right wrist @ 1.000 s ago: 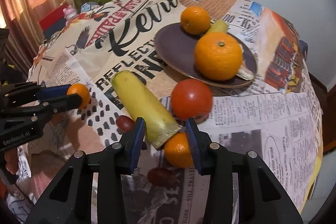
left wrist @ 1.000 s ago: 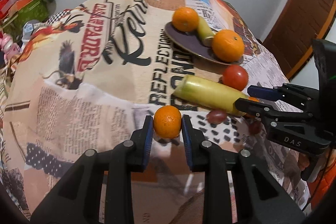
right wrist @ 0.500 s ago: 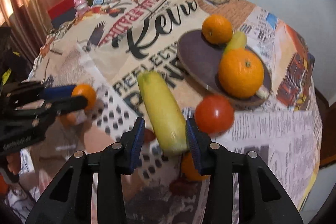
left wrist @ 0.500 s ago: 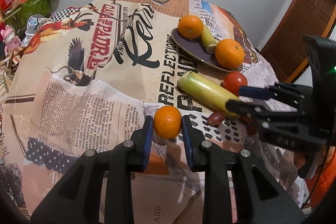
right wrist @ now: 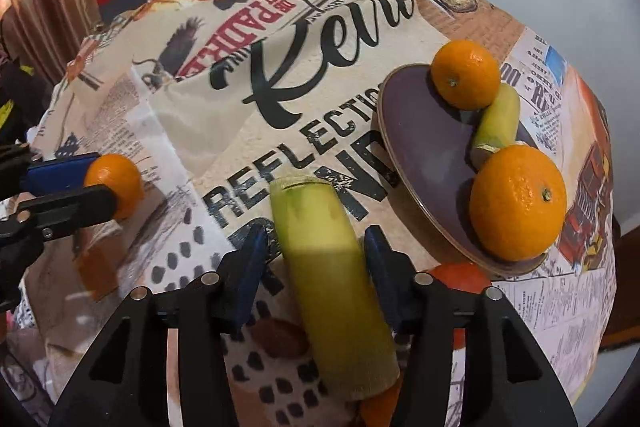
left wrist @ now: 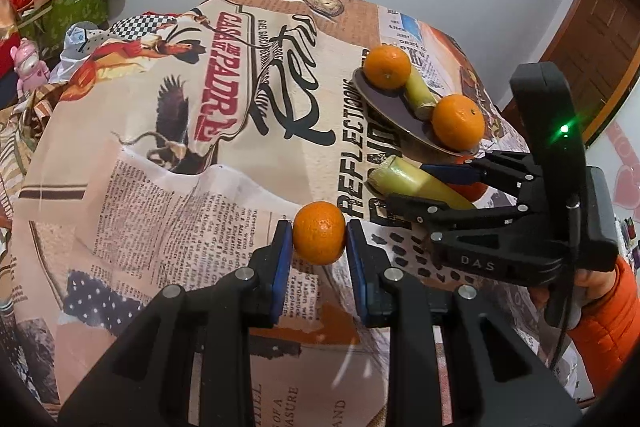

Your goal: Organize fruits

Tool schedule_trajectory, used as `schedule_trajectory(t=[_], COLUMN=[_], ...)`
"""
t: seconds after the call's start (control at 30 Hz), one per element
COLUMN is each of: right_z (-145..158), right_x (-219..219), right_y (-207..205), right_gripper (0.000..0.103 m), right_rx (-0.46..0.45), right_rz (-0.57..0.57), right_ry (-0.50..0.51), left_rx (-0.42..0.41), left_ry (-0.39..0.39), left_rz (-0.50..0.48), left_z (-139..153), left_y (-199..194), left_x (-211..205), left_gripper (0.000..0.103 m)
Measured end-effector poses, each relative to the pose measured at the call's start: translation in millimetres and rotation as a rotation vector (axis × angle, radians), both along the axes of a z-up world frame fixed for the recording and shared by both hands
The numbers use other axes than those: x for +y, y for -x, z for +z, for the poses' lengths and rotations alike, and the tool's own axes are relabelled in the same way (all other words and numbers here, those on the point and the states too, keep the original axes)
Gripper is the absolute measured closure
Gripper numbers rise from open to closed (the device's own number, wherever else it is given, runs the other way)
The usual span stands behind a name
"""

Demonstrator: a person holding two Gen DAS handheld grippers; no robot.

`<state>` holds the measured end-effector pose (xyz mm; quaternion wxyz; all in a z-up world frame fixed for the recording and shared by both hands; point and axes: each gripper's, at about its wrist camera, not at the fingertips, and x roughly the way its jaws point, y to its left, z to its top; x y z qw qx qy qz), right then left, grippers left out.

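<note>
Left wrist view: the left gripper point(left wrist: 319, 239) is clamped on a small orange point(left wrist: 319, 233), held above the printed tablecloth point(left wrist: 160, 187). Right wrist view: the right gripper point(right wrist: 315, 259) is spread, its pads either side of the yellow-green cylinder point(right wrist: 332, 279) with small gaps. The purple plate point(right wrist: 420, 135) beyond holds two oranges and a short yellow-green piece.

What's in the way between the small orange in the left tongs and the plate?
The right tongs, closing around the long yellow-green fruit, sit between the small orange and the plate.
</note>
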<state>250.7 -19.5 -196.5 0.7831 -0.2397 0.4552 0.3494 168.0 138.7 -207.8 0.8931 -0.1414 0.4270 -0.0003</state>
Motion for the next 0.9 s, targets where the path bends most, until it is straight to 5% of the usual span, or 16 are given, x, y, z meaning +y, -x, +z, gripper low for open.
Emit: schedule_trajectory(t=[0.27,0.7,0.9], right_z=[31,107,124], right_x=[-23,-89,-113], right_y=[3,6,2], right_gripper=[0.065,0.07,0.07], right_rx=[-0.036,-0.116,-0.16], right_rz=[-0.072,-0.179,-0.222], right_ry=[-0.134,-0.351,-0.395], left_rx=[-0.015,-0.141,-0.1], left_ry=[-0.013,-0.073,-0.076], left_rz=[-0.004,-0.045,-0.046], left_z=[9,64,56], left_y=[-2,-14,-22], left_x=[-4,-37,-37], left_gripper=[0.076,0.076,0.076])
